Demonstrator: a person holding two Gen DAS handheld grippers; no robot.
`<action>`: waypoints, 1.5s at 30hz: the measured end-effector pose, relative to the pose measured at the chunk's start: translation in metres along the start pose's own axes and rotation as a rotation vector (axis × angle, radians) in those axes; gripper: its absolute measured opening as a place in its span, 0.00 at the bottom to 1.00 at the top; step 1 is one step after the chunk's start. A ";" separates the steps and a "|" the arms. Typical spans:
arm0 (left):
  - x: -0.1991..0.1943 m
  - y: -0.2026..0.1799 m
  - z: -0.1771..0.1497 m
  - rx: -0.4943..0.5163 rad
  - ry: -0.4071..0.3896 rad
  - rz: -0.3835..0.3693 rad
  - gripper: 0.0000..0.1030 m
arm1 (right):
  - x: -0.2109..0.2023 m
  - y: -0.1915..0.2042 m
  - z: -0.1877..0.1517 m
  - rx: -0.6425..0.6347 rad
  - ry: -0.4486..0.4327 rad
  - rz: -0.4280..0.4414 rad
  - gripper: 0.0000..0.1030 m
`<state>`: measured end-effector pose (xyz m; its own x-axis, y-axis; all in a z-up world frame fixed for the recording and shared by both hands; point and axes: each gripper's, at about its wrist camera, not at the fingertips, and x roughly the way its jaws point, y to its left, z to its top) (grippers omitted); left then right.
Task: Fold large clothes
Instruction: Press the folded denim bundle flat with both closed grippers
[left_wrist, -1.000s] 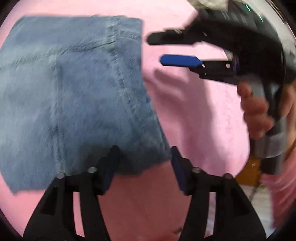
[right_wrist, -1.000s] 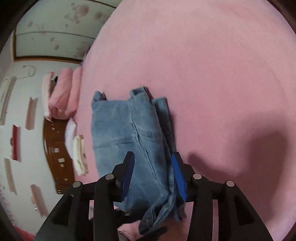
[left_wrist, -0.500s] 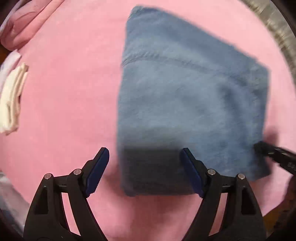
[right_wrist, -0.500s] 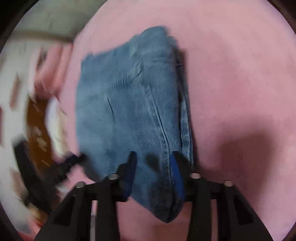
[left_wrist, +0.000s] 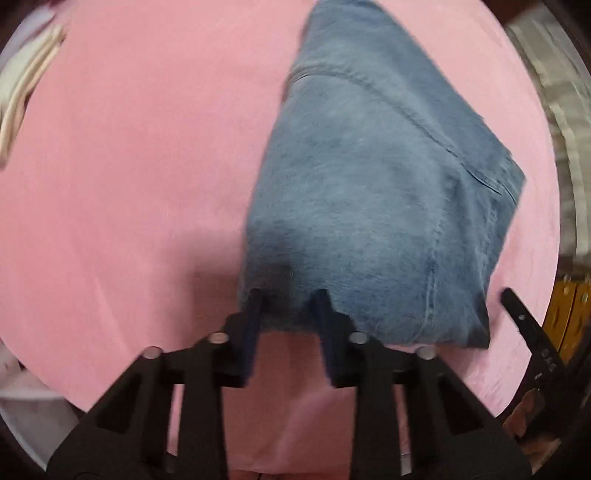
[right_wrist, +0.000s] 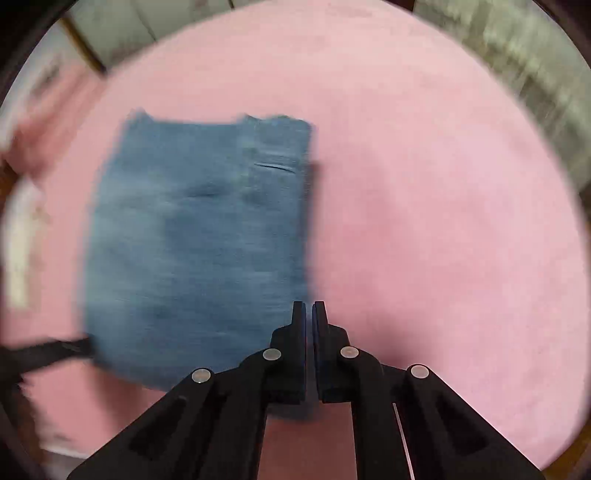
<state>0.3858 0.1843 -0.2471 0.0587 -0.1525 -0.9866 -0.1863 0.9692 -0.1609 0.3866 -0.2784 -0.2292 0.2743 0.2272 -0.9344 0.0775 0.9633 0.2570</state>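
Note:
Folded blue jeans (left_wrist: 369, 203) lie flat on the pink bedsheet (left_wrist: 129, 184). My left gripper (left_wrist: 288, 299) points straight down at their near edge. Its jaws are closing, and the denim's near left corner is pinched between the two fingertips. In the right wrist view the jeans (right_wrist: 199, 240) fill the left half, blurred. My right gripper (right_wrist: 309, 306) is shut at their near right edge, its pads almost touching and no cloth showing between them. One of its fingers (left_wrist: 521, 317) shows just right of the jeans' corner. The left gripper (right_wrist: 51, 350) is a dark blur at the jeans' left corner.
The pink sheet (right_wrist: 443, 221) spreads wide to the right of the jeans. Folded white cloth (left_wrist: 22, 92) lies at the bed's far left edge, with pink bedding (right_wrist: 44, 122) beside it. A yellow object (left_wrist: 569, 310) stands off the bed at the right.
My left jaws went from wide open above the jeans to narrow on their near edge. My right gripper shut further and now sits at the right edge; the jeans lie flat.

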 end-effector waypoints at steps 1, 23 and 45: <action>0.000 -0.001 0.002 0.034 0.004 0.024 0.17 | 0.002 0.003 -0.006 0.029 0.027 0.128 0.05; 0.003 -0.025 0.009 0.154 -0.018 -0.189 0.01 | -0.017 -0.057 -0.074 0.091 0.002 0.127 0.00; 0.062 -0.070 0.150 -0.030 -0.268 -0.497 0.01 | 0.124 0.055 0.066 0.066 -0.180 0.409 0.00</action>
<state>0.5495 0.1360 -0.2930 0.3925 -0.5313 -0.7507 -0.1007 0.7865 -0.6093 0.4881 -0.2064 -0.3144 0.4567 0.5534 -0.6965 -0.0125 0.7869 0.6170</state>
